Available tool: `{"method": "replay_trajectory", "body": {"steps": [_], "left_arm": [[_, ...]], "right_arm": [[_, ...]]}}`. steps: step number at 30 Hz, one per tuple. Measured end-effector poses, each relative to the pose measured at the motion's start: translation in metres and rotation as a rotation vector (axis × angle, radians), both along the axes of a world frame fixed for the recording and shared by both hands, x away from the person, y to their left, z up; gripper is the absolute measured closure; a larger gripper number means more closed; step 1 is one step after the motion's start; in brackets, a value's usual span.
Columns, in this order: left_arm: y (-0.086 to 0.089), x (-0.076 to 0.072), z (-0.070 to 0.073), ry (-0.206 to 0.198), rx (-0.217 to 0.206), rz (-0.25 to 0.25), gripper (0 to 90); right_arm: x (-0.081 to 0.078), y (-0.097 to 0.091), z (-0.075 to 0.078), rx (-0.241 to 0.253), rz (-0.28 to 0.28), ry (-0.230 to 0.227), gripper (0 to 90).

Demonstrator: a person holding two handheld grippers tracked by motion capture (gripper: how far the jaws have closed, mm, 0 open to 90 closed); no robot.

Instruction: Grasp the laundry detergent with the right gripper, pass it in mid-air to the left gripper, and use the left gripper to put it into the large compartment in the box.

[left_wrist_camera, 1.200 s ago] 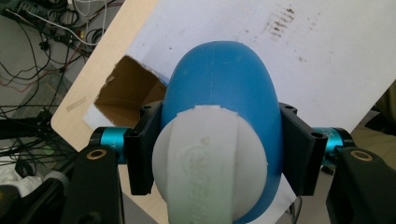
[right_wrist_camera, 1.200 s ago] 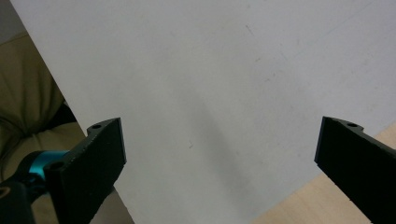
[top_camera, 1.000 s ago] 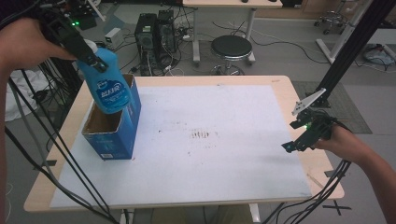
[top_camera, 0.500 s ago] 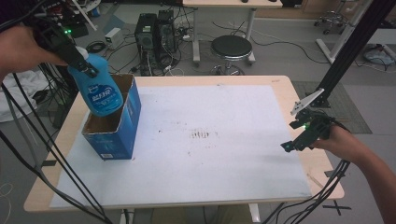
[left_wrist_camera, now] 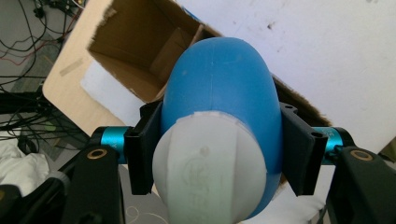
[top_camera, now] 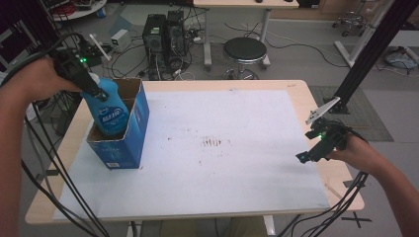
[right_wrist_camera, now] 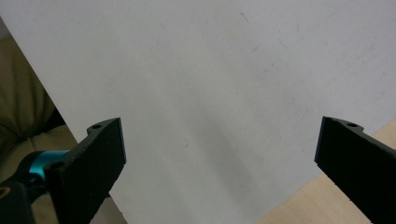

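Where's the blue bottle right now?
High view, far left: the blue bottle sits partway down in the open cardboard box, its neck clamped by the left gripper.

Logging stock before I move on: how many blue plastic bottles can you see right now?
1. The blue plastic bottle with a white cap sits partly inside the open blue cardboard box at the table's left, gripped by the left gripper. The box's interior is partly hidden, so more could lie inside.

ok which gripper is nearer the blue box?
Left. The left gripper holds the blue bottle partly inside the blue box; the right gripper hangs open across the table near its far edge.
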State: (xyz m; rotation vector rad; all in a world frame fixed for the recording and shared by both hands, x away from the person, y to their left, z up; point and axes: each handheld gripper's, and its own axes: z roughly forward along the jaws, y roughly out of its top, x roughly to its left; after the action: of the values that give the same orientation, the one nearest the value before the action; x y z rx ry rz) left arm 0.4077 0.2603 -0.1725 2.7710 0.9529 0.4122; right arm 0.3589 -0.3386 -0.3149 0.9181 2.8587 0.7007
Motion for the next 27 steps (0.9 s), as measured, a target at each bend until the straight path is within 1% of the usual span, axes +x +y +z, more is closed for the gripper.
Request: {"method": "replay_trajectory", "body": {"steps": [2,3,4,5,7,8,9,11,12,13,14,15,16,18,19,20,22,24,27], "left_arm": [[0.0,0.001,-0.012,0.013,0.012,-0.003,38.9],[0.0,0.001,-0.012,0.013,0.012,-0.003,38.9],[0.0,0.001,-0.017,0.019,0.012,-0.003,38.9],[0.0,0.002,-0.029,0.036,0.015,-0.003,38.9],[-0.001,0.003,-0.042,0.051,0.014,-0.007,38.9],[-0.001,0.003,-0.042,0.051,0.014,-0.007,38.9],[-0.002,0.005,-0.054,0.063,0.024,-0.019,38.9],[-0.003,0.005,-0.064,0.066,0.032,-0.024,38.9],[-0.003,0.005,-0.064,0.066,0.032,-0.024,38.9],[-0.003,0.005,-0.073,0.071,0.034,-0.026,38.9],[-0.003,0.005,-0.073,0.071,0.034,-0.026,38.9],[-0.003,0.006,-0.077,0.074,0.035,-0.028,38.9],[-0.003,0.006,-0.084,0.079,0.033,-0.029,38.9],[-0.004,0.006,-0.09,0.081,0.04,-0.033,38.9],[-0.004,0.006,-0.09,0.081,0.04,-0.033,38.9],[-0.004,0.006,-0.095,0.082,0.047,-0.037,38.9],[-0.005,0.006,-0.097,0.084,0.047,-0.039,38.9],[-0.004,0.007,-0.097,0.075,0.032,-0.039,38.9],[-0.004,0.007,-0.097,0.079,0.04,-0.042,38.8]], "right_arm": [[-0.001,0.0,-0.002,-0.001,0.0,0.005,0.9],[-0.001,0.0,-0.002,-0.001,0.0,0.005,0.9],[-0.001,-0.001,-0.002,0.0,-0.001,0.004,0.9],[-0.001,-0.002,-0.003,0.003,-0.003,0.0,0.9],[-0.001,-0.003,-0.003,0.004,-0.008,-0.005,0.9],[-0.001,-0.003,-0.003,0.004,-0.008,-0.005,0.9],[-0.002,-0.003,-0.004,0.004,-0.009,-0.001,0.9],[-0.002,-0.003,-0.005,0.003,-0.006,0.001,0.9],[-0.002,-0.003,-0.005,0.003,-0.006,0.001,0.9],[-0.003,-0.003,-0.006,0.001,-0.005,0.004,0.9],[-0.003,-0.003,-0.007,0.002,-0.007,0.006,0.9],[-0.003,-0.003,-0.007,0.001,-0.006,0.006,0.9],[-0.003,-0.003,-0.008,0.002,-0.007,0.007,0.9],[-0.003,-0.004,-0.009,0.0,-0.01,0.01,0.9],[-0.003,-0.004,-0.009,0.0,-0.01,0.01,0.9],[-0.003,-0.004,-0.01,0.0,-0.009,0.013,0.9],[-0.003,-0.004,-0.012,0.001,-0.013,0.016,0.9],[-0.003,-0.003,-0.014,0.001,-0.01,0.018,0.9],[-0.003,-0.002,-0.015,0.0,-0.008,0.022,0.9]]}}
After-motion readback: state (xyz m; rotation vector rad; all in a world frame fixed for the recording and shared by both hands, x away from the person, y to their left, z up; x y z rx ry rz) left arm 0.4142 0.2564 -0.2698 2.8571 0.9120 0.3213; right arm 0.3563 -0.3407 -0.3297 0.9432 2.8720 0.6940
